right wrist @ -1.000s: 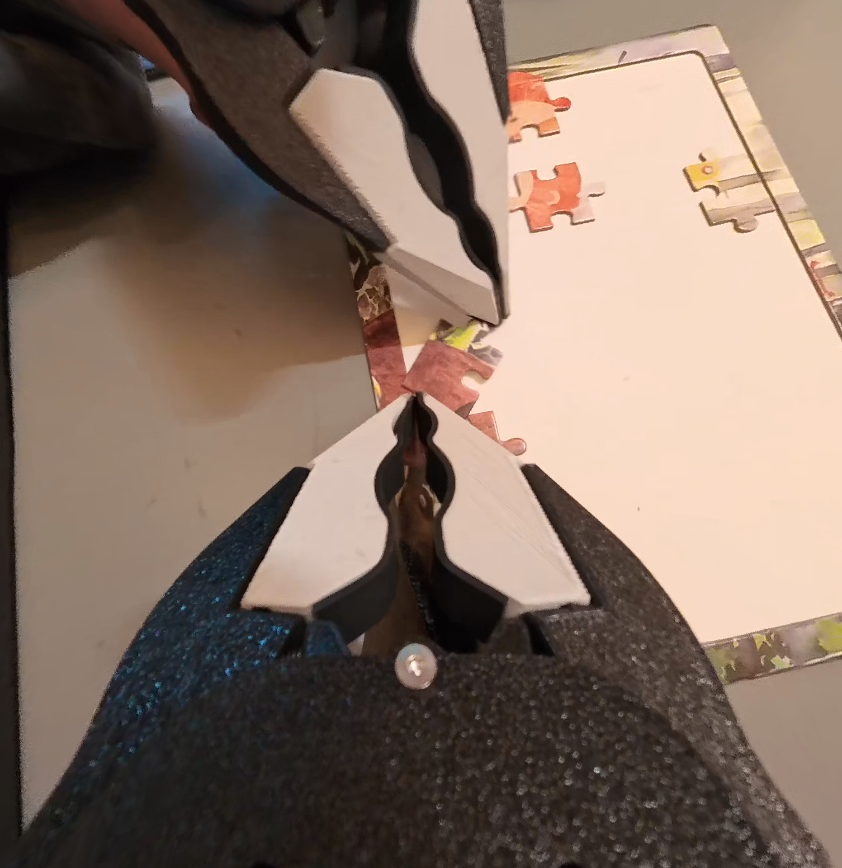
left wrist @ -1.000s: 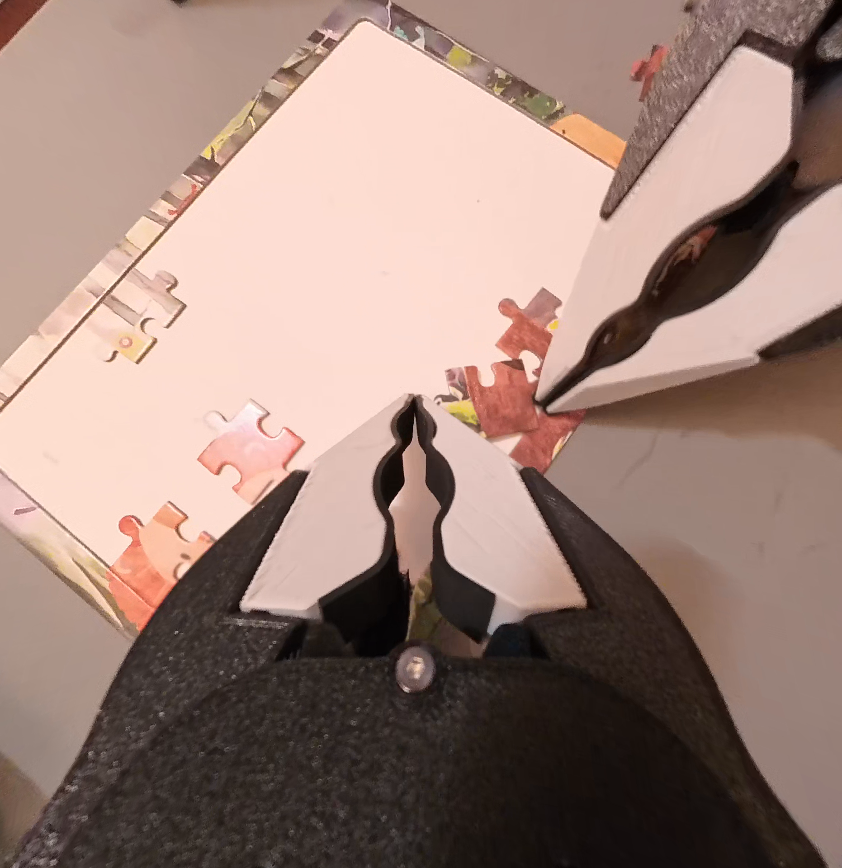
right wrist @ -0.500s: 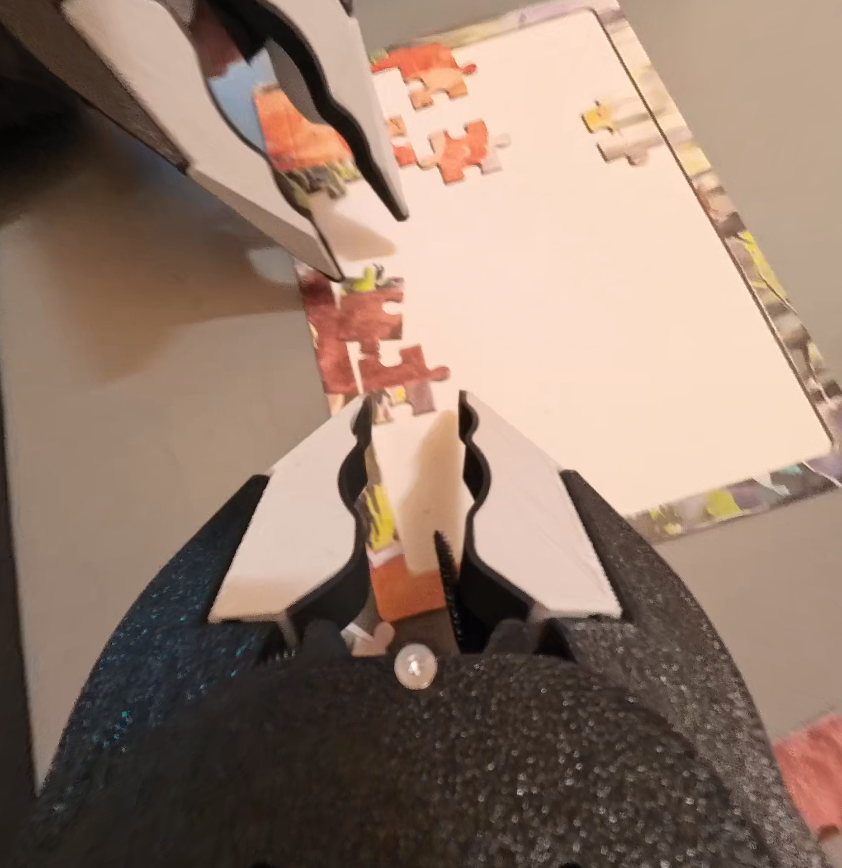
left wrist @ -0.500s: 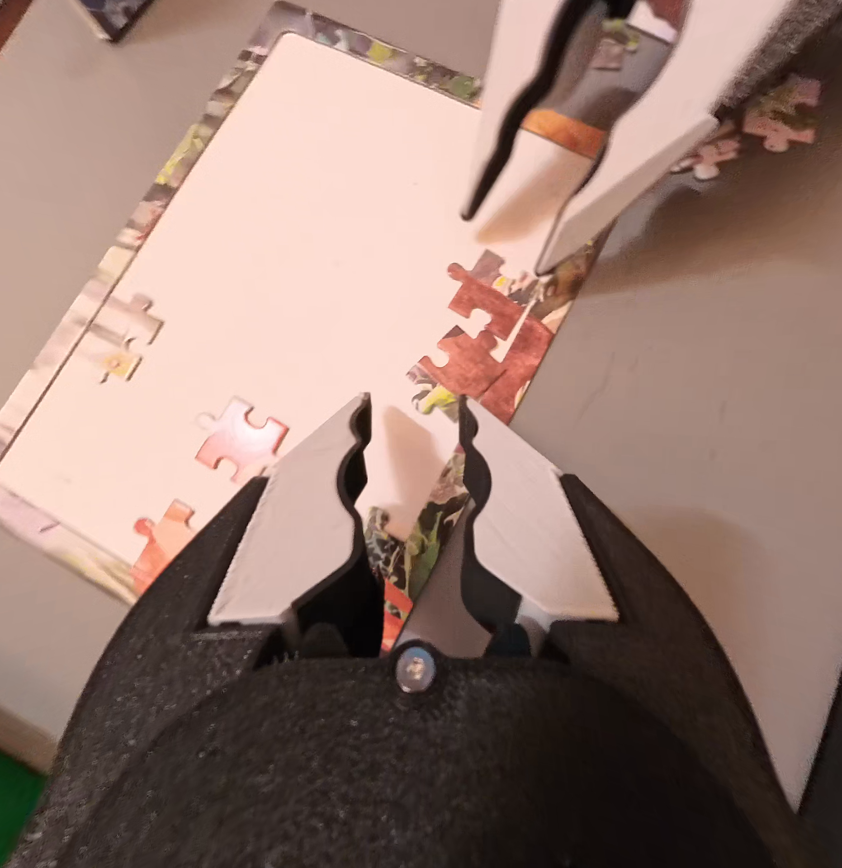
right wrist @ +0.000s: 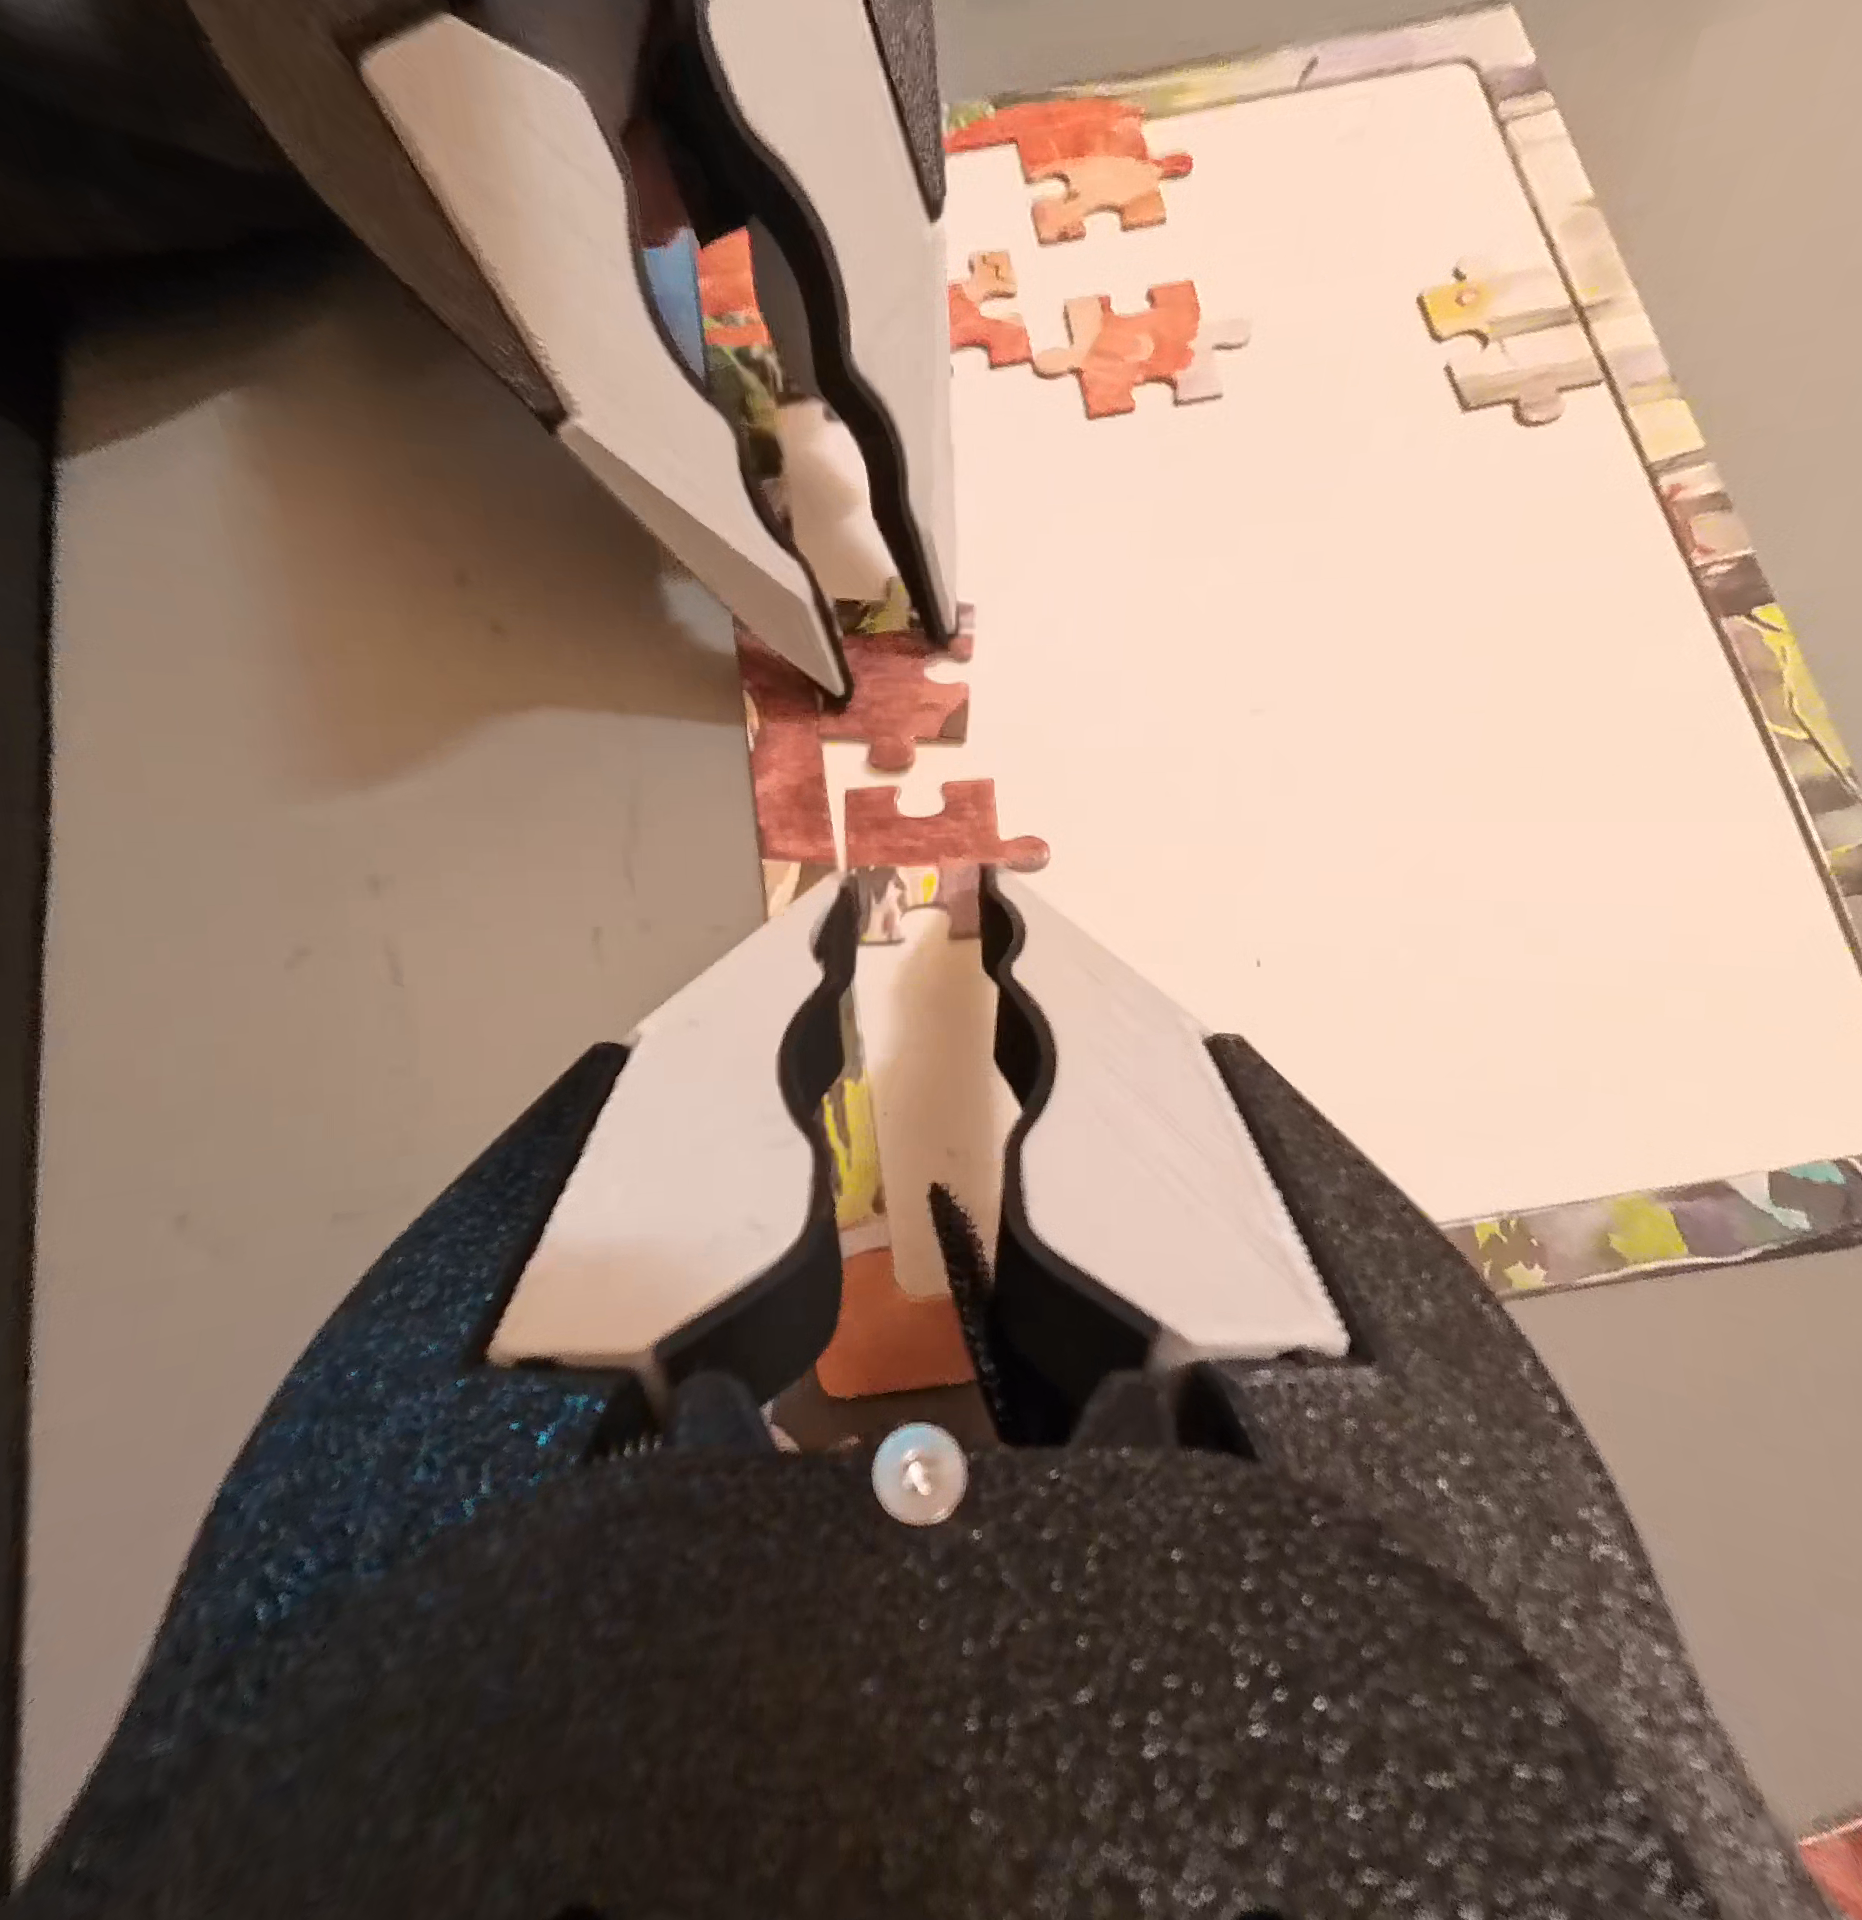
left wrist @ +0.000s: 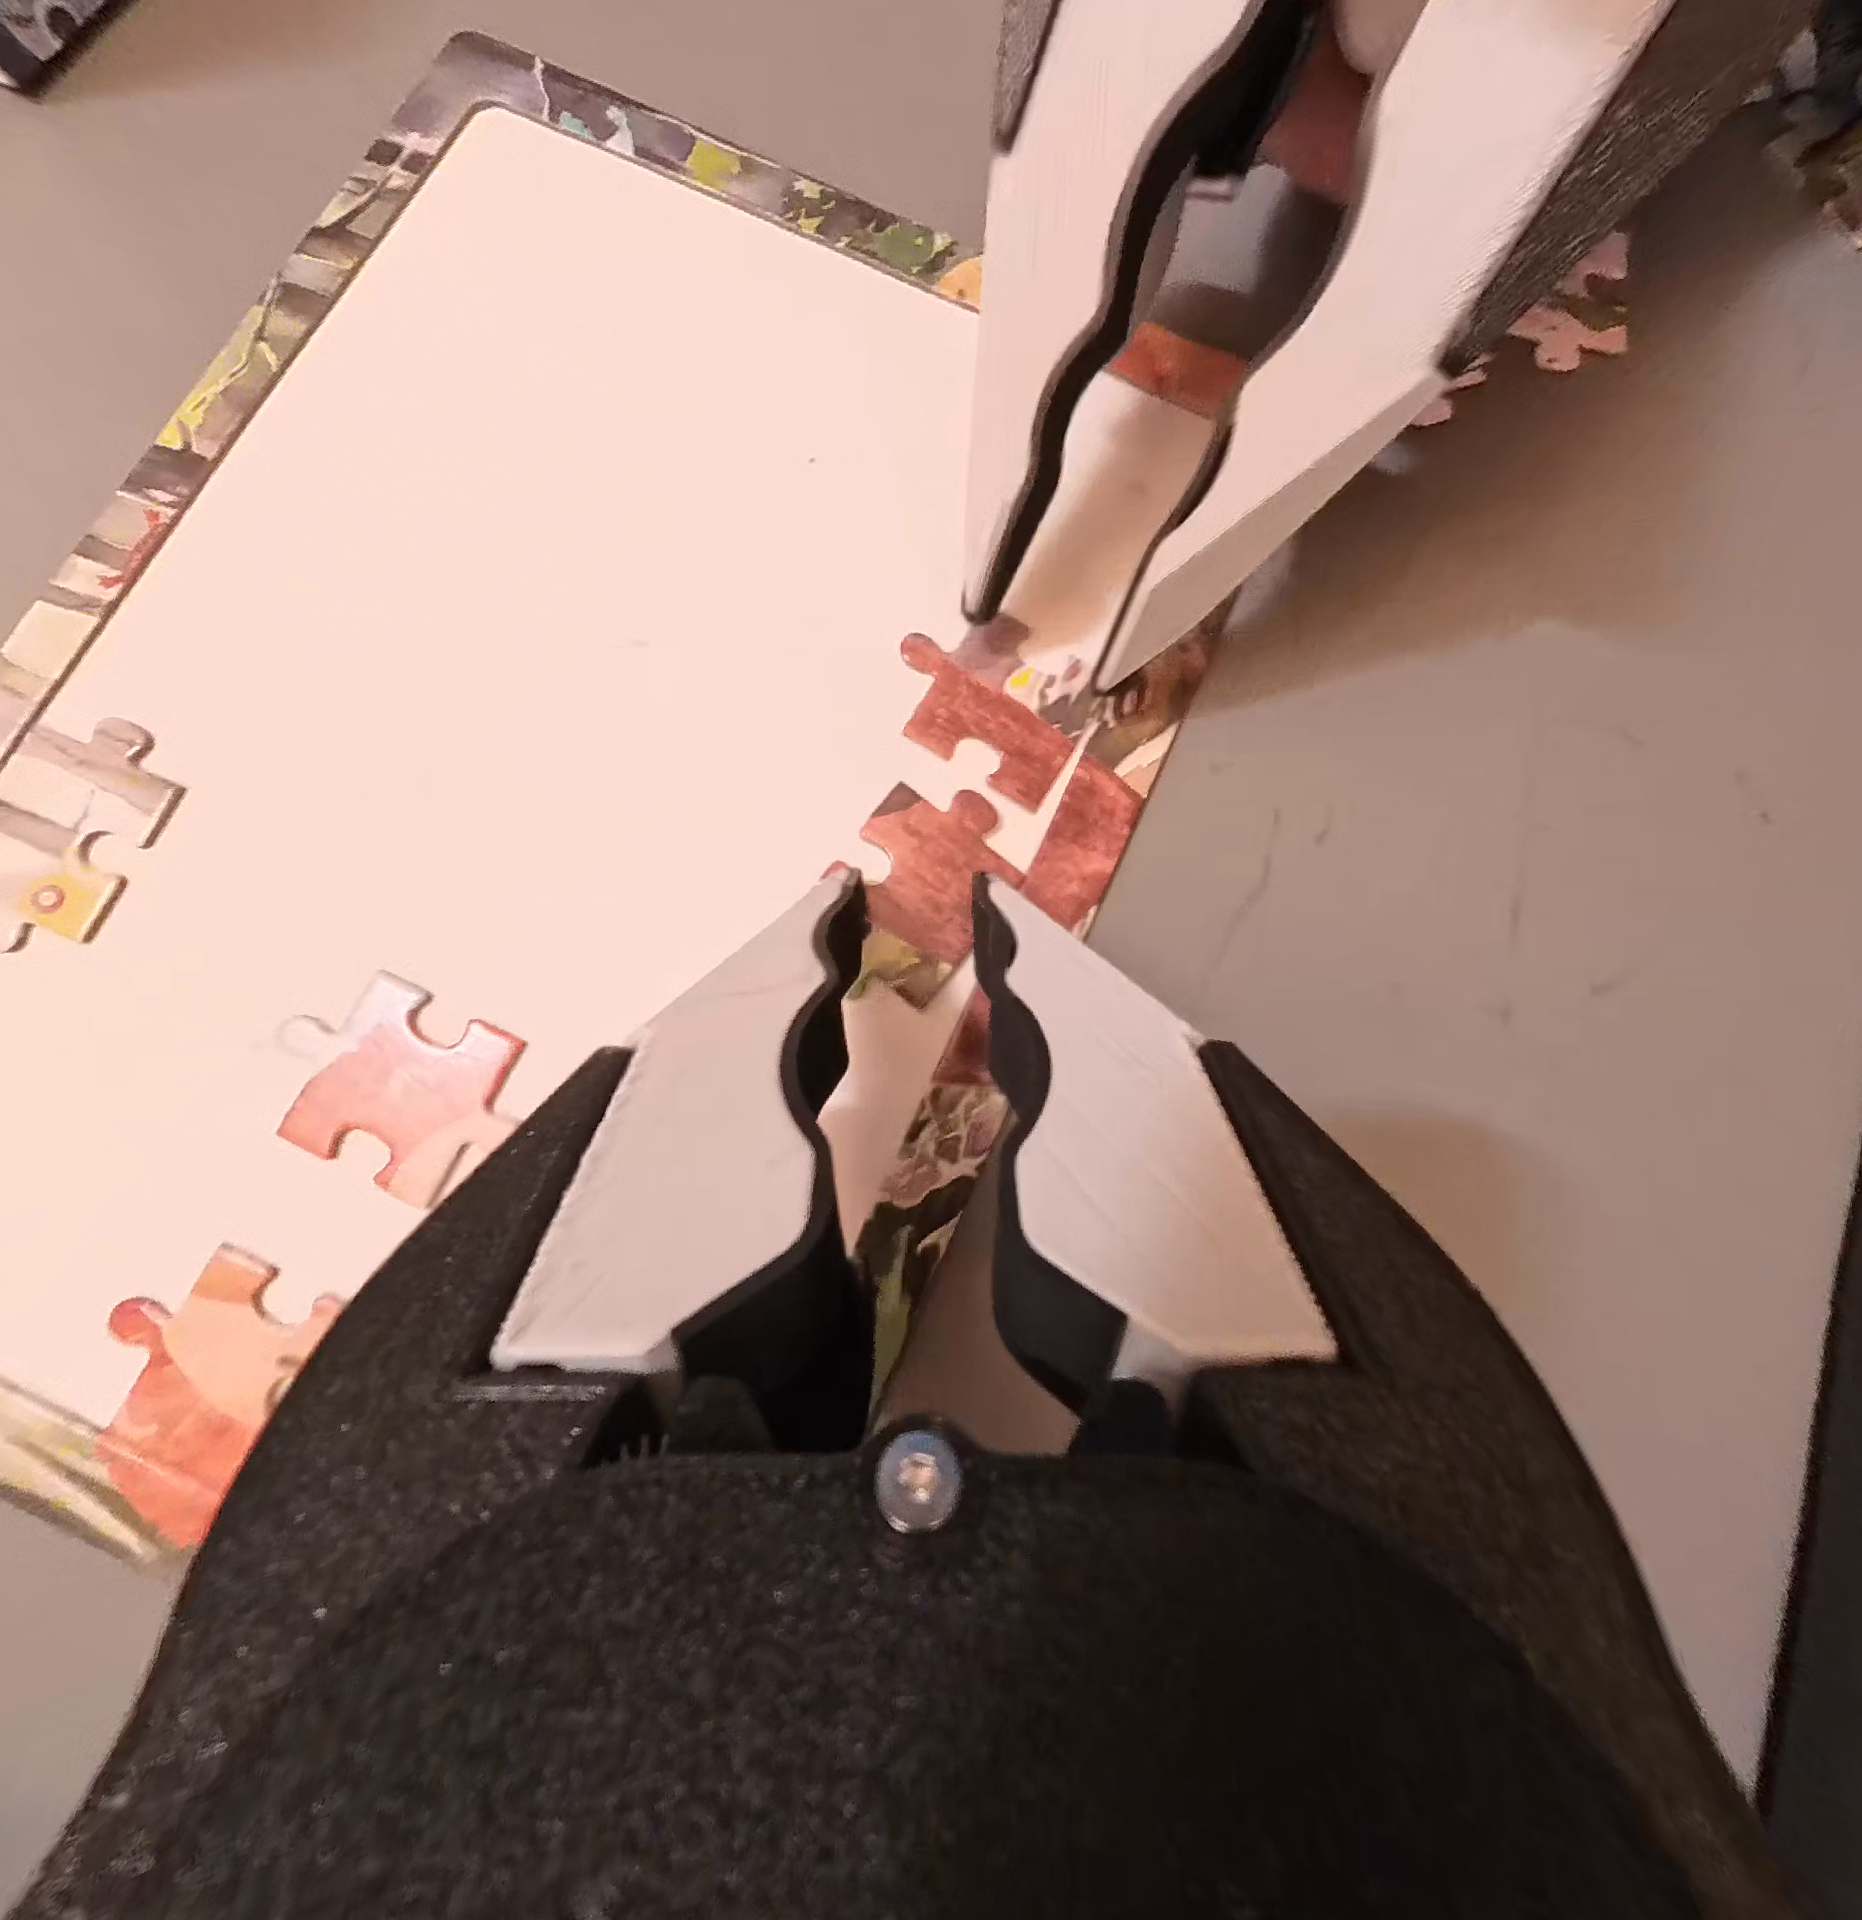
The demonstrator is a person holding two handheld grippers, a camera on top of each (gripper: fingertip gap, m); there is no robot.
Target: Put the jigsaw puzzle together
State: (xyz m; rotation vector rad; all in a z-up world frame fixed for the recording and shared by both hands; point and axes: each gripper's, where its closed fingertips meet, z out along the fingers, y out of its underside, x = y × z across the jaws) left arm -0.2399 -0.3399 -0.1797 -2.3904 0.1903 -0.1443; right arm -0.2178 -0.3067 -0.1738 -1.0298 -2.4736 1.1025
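The white puzzle board (left wrist: 594,468) with a printed border lies on the beige table; it also shows in the right wrist view (right wrist: 1374,727). Two brown pieces lie at its edge with a small gap between them: one (left wrist: 984,727) (right wrist: 927,826) on the right gripper's side, the other (left wrist: 932,862) (right wrist: 891,707) on the left gripper's side. My left gripper (left wrist: 916,888) (right wrist: 891,657) is open and empty, its tips at its brown piece. My right gripper (right wrist: 914,888) (left wrist: 1041,649) is open and empty, its tips just behind its piece.
Other pieces lie on the board: a pink one (left wrist: 397,1081) (right wrist: 1124,348), an orange corner one (left wrist: 210,1340) (right wrist: 1098,177), grey-yellow ones (left wrist: 65,831) (right wrist: 1509,343). Loose pieces (left wrist: 1561,312) lie on the table beyond the board. The table's dark edge (left wrist: 1841,1351) runs close by. Left tips to right tips: about 5 cm.
Both grippers were shut with tips at the brown pieces; they opened and drew apart, and now stand open, tips low at the pieces again.
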